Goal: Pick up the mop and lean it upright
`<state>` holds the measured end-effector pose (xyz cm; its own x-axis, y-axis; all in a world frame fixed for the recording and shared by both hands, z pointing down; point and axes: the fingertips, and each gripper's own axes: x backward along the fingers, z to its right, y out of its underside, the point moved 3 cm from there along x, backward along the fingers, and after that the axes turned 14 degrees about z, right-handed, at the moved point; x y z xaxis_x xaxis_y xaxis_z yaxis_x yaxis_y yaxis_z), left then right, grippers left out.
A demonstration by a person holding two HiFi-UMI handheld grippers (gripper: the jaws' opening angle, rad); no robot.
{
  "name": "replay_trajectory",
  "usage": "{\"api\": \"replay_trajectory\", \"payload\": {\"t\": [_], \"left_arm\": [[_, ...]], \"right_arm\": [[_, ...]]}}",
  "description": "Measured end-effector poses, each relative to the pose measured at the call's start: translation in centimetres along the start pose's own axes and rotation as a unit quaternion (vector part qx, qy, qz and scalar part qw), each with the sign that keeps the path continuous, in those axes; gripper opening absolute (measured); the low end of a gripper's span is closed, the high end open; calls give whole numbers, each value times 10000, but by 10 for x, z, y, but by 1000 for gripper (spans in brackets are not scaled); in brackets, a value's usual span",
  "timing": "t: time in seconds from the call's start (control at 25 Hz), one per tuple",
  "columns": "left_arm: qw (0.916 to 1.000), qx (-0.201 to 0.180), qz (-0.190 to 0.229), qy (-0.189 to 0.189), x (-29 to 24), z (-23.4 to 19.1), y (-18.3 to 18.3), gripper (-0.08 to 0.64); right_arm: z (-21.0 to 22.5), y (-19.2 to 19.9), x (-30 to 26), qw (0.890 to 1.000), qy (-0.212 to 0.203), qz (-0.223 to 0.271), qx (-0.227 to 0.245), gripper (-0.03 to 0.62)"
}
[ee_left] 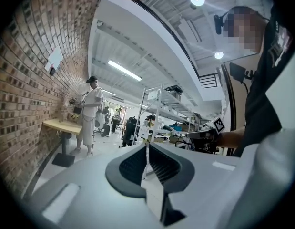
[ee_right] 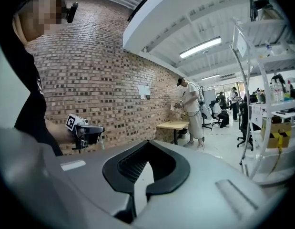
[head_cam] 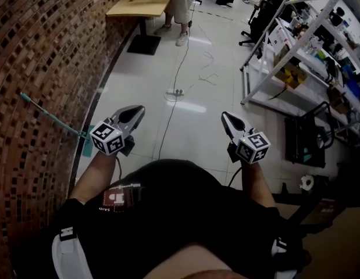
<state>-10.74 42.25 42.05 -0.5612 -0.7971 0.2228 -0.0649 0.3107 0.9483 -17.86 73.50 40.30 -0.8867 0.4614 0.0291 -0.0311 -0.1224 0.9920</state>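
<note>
The mop's teal handle [head_cam: 52, 116] slants up along the brick wall [head_cam: 34, 68] at the left, and its teal head [head_cam: 86, 147] rests on the floor by the wall's foot. My left gripper [head_cam: 136, 110] hangs in the air just right of the mop, apart from it, with its jaws shut and nothing between them [ee_left: 147, 144]. The right gripper [head_cam: 225, 116] is held at the same height over the white floor, likewise shut and empty [ee_right: 147, 144]. Each gripper shows in the other's view: the right gripper [ee_left: 204, 133] and the left gripper [ee_right: 85, 130].
A wooden table [head_cam: 139, 6] stands by the wall at the back, with a person [head_cam: 181, 4] beside it. A power strip and cable [head_cam: 177, 92] lie on the floor ahead. Metal shelving [head_cam: 296, 57] and a black cart [head_cam: 307, 141] line the right side.
</note>
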Motion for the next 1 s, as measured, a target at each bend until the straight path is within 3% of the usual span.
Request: {"api": "replay_trajectory", "payload": {"t": [0.16,0.36,0.72,1.0], "left_arm": [[9999,-10,-74,-104,-18,-10,6,12],[9998,59,-106,-154,-26,-55,7,12],[9972,33,-253,706,-61,-155,-19,12],[9952,123,-300,928,-74,-196,-26,12]], "right_arm": [[26,5,-25,9998,-133,-90,-107,14],[34,9,-74,9998,-130,-94,-124,14],[26,-4,-153,9979,573,258,-128,14],[24,-2,-184,9963,817,225,-133,14]]}}
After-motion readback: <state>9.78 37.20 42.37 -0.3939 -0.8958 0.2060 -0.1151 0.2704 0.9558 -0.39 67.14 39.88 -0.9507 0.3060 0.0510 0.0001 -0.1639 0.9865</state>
